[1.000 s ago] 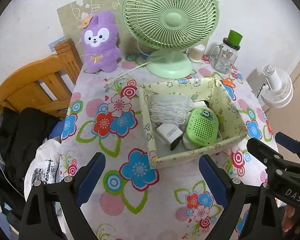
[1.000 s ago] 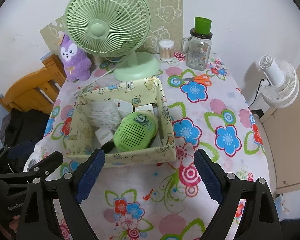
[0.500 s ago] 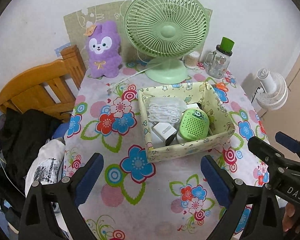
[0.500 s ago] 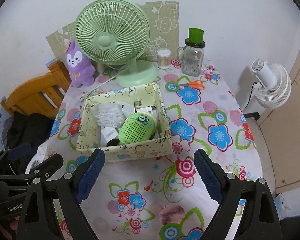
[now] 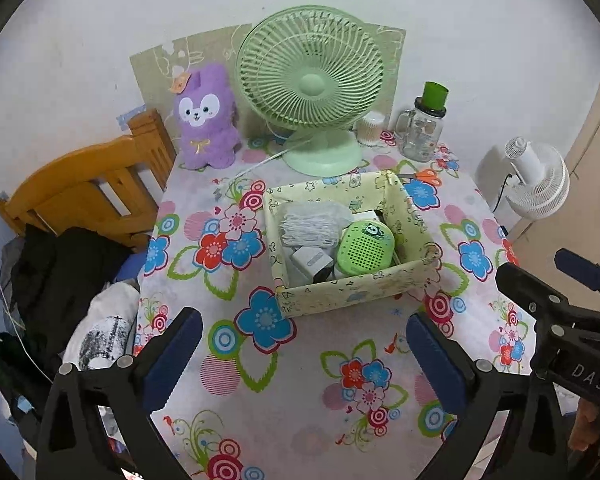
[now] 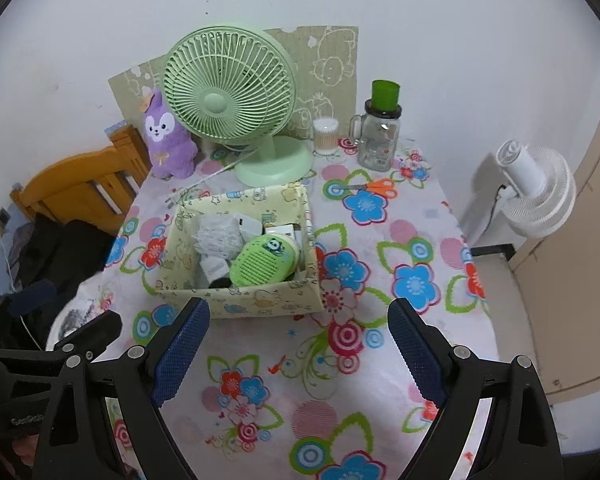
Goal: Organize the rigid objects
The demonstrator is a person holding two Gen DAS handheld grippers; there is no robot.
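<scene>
Table (image 5: 300, 420): floral cloth, crowded back edge.
Fan (image 5: 312, 76): tall; a careless reach could tip it.
Box (image 6: 260, 304): mid-table, holding green speaker (image 6: 266, 260), chargers.
Left gripper (image 5: 300, 356): jaws opening, nothing between.
Right gripper (image 6: 300, 348): spread, empty.
Scissors (image 6: 374, 186): loose beside box; thin, may slip.

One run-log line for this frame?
left tongs: opening, empty | right tongs: open, empty | green round speaker: inside pale yellow fabric box | orange-handled scissors: outside, on tablecloth

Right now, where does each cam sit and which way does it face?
Left wrist: on the left gripper, angled down at the fabric box; own fingers opening, nothing between; right gripper at right edge.
Right wrist: on the right gripper, same downward angle; left gripper at left edge.
Shared: box, green fan.
</scene>
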